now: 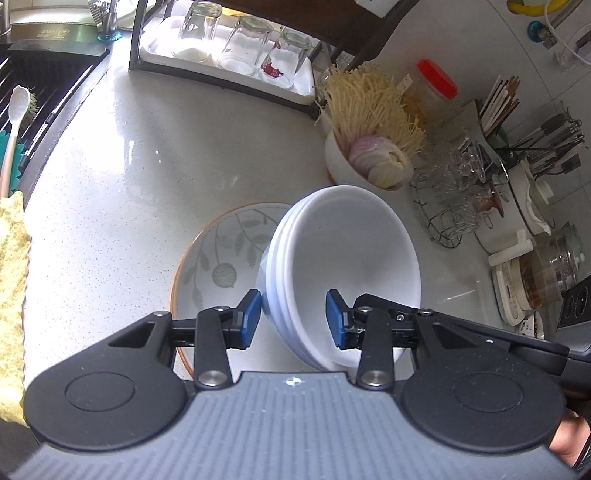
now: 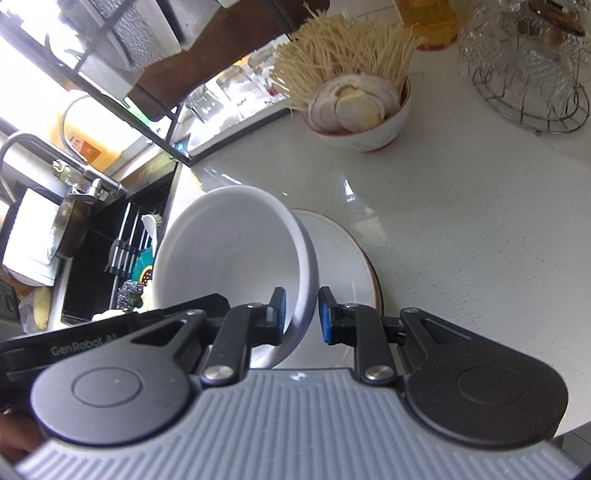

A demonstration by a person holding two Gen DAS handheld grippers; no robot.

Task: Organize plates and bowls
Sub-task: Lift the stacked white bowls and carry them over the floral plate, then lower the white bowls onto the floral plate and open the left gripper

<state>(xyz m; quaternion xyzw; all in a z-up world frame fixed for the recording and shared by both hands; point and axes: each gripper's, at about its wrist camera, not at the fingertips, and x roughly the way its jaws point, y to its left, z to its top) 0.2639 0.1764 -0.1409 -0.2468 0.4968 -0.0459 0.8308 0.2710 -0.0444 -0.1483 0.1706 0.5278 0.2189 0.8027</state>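
Carrying a nested stack of white bowls point(image 1: 347, 266) tilted above a leaf-patterned plate point(image 1: 221, 258) on the counter point(image 1: 122, 155); likely stiff, glossy, slippery, breakable, best pinched at the rim. Left gripper point(image 1: 293, 319) and right gripper point(image 2: 302, 315) both clamping opposite rim walls, angling steeply downward.

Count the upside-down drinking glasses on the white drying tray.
3, in a row on the tray behind the counter: left glass, middle glass, right glass with a red print. The shelf above may hide more.
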